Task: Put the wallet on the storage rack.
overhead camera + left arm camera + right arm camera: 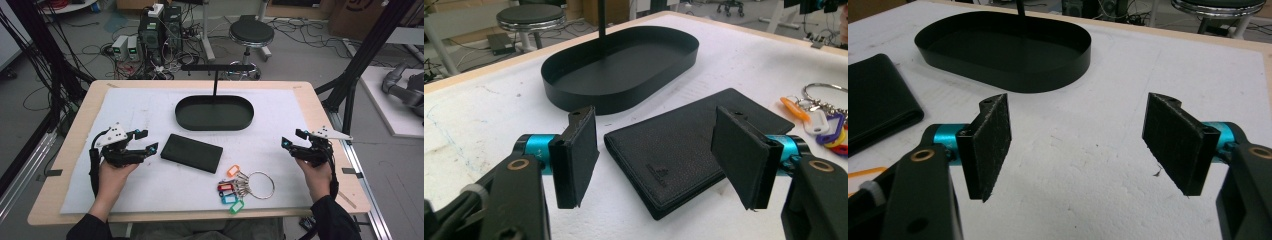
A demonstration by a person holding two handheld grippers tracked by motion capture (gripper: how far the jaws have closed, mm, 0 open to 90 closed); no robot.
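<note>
High view: we hold the left gripper [146, 141] spread, just at nine o'clock of the black wallet [191, 152]; the right gripper [293, 138] spread over bare mat. At twelve o'clock, the oval tray [214, 121] holds nothing.

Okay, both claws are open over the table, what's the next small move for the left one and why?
Probably ease the left claw forward and down onto the black wallet. Its jaws stand open with the wallet lying flat right ahead between them, untouched, and the oval tray sits just beyond as a likely place for it.
</note>
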